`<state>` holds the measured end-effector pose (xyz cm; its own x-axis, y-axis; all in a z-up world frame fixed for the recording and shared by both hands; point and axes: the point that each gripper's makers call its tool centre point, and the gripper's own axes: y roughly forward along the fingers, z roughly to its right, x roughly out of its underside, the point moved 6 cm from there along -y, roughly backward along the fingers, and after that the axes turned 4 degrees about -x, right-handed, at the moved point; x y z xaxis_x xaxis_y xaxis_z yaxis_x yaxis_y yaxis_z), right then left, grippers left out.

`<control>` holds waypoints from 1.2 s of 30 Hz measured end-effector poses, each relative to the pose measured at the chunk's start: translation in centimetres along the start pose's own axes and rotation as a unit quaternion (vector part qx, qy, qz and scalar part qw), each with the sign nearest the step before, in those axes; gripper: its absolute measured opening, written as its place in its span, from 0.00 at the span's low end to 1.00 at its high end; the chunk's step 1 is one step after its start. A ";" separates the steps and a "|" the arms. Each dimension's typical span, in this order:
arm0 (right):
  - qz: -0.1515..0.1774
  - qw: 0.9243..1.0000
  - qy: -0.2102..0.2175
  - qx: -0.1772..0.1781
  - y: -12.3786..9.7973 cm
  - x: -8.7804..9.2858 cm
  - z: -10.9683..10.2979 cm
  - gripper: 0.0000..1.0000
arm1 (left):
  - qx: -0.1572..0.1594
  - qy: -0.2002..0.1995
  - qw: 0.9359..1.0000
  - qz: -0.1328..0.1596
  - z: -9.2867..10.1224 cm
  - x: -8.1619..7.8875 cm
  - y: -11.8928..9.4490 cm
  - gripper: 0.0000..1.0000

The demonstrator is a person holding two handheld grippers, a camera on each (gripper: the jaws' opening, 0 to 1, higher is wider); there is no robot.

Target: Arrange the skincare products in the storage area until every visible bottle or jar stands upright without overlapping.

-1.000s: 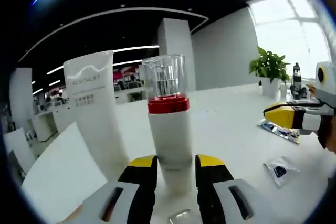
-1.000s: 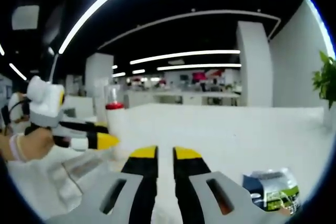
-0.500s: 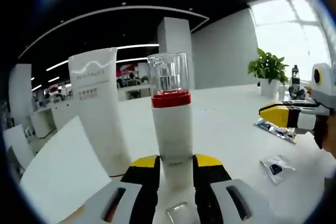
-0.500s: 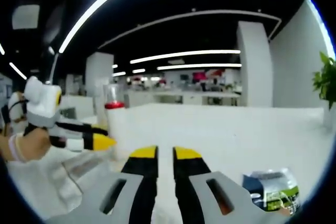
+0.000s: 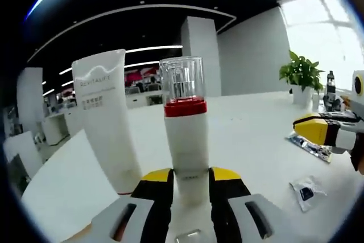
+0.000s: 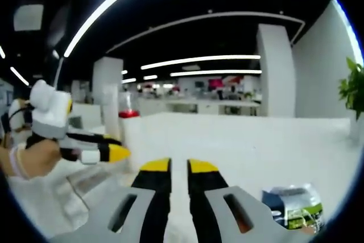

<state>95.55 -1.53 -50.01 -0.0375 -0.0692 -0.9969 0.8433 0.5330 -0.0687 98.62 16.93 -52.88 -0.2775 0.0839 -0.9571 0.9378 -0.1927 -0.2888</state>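
The white bottle (image 5: 186,146) with a red band and a clear cap stands upright on the white surface (image 5: 256,135), its lower part held between the two yellow-tipped jaws of the left claw (image 5: 190,176), which grips it on both sides. Just beside it, to its left in the left gripper view, a tall white tube (image 5: 107,123) with grey lettering stands upright on its cap end; whether it touches the bottle cannot be told. A flat white sheet (image 5: 68,192) lies in front of the tube. Farther right on the surface lie a small clear packet (image 5: 307,189) and a printed sachet (image 5: 310,145), well apart from the bottle. A potted plant (image 5: 301,75) stands at the far edge.

In the right gripper view, the right claw (image 6: 179,169) hovers over the bare surface with its jaws nearly together and nothing between them. A green and white sachet (image 6: 293,206) lies just to its right.
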 end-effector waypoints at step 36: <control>0.001 1.000 -0.007 0.003 -0.1 -0.1 0.3 0.09 | -0.004 0.006 1.000 0.010 -0.5 -0.2 -0.6 0.20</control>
<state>95.58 -1.81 -49.91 -0.0293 -0.0801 -0.9964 0.8468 0.5276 -0.0673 98.26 17.49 -52.51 -0.2570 0.0921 -0.9620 0.9445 -0.1867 -0.2702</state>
